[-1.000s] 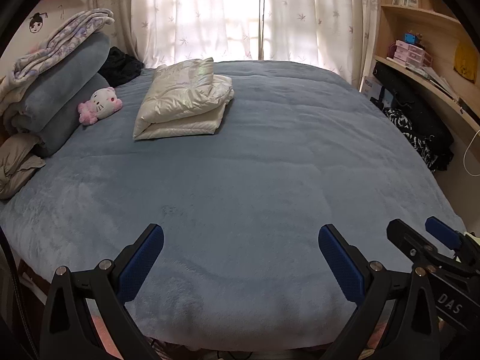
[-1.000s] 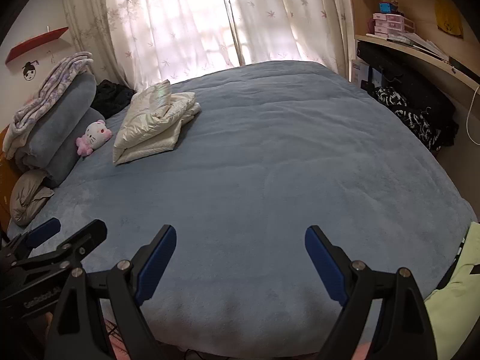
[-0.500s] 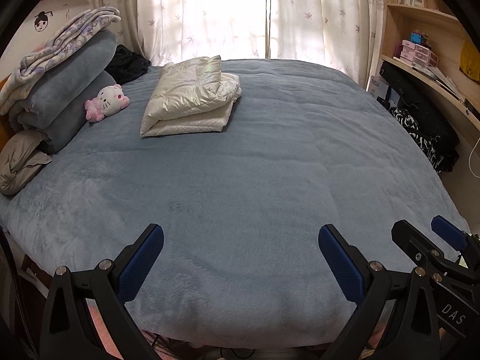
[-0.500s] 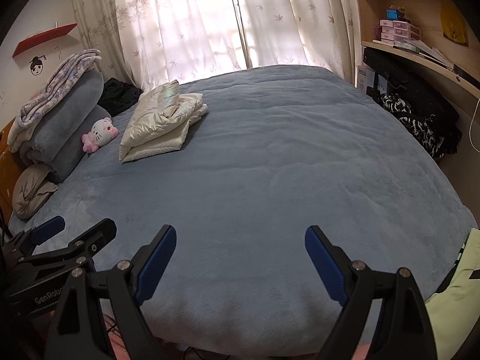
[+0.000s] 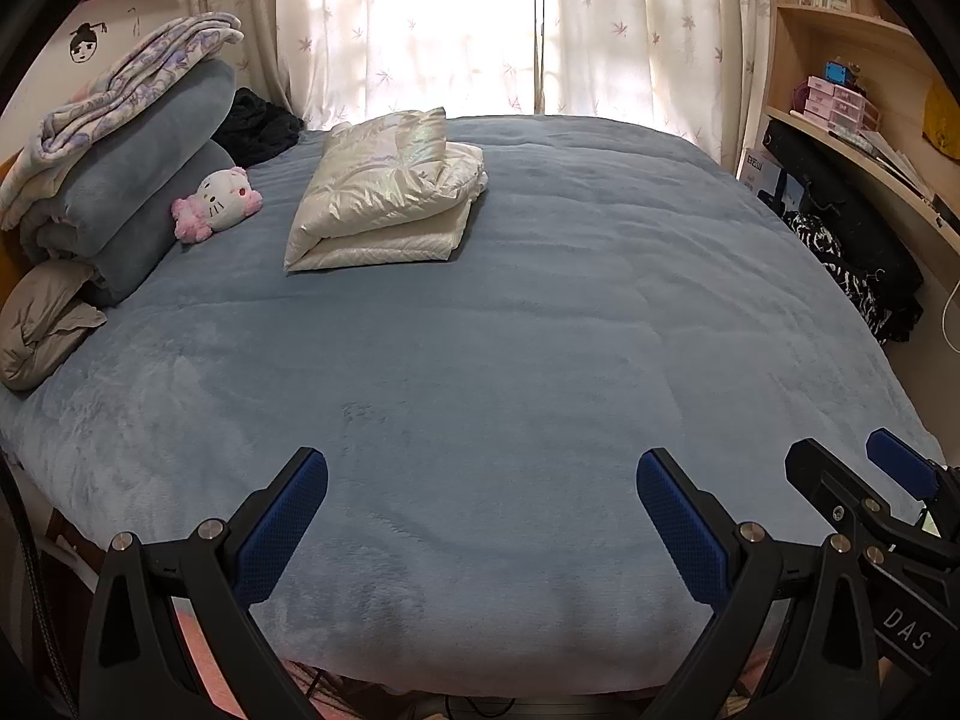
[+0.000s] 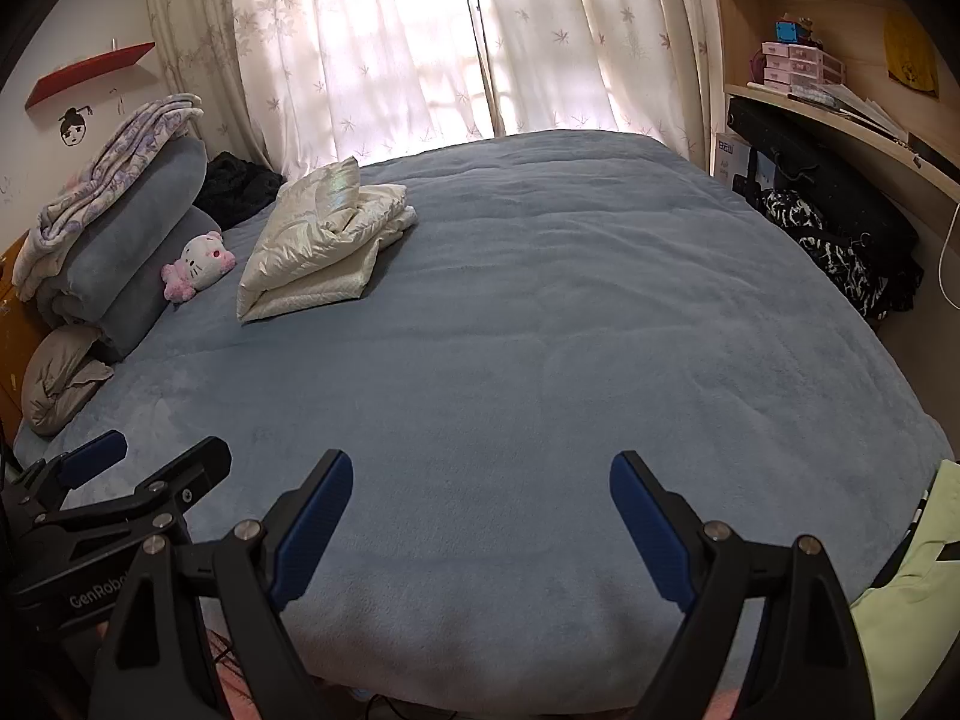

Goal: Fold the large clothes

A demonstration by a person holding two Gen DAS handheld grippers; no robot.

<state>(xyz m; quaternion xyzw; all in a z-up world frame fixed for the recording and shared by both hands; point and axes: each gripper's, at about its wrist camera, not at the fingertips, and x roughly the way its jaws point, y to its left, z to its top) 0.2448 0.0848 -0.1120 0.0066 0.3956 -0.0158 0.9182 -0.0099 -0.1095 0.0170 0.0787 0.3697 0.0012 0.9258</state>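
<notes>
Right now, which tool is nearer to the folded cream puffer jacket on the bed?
Left, slightly. The left tool hangs open over the bed's near edge, the folded cream puffer jacket far ahead and slightly left. The right tool, also open, sits beside it, farther right.

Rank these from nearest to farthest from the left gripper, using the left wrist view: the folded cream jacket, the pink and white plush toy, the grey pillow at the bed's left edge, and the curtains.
From the left gripper:
1. Grey pillow, at the left edge of the bed.
2. Pink and white plush toy, far left, against the rolled blue blankets.
3. Folded cream jacket, left of centre; close to the toy in depth, so this order is uncertain.
4. Curtains, behind the bed.
</notes>
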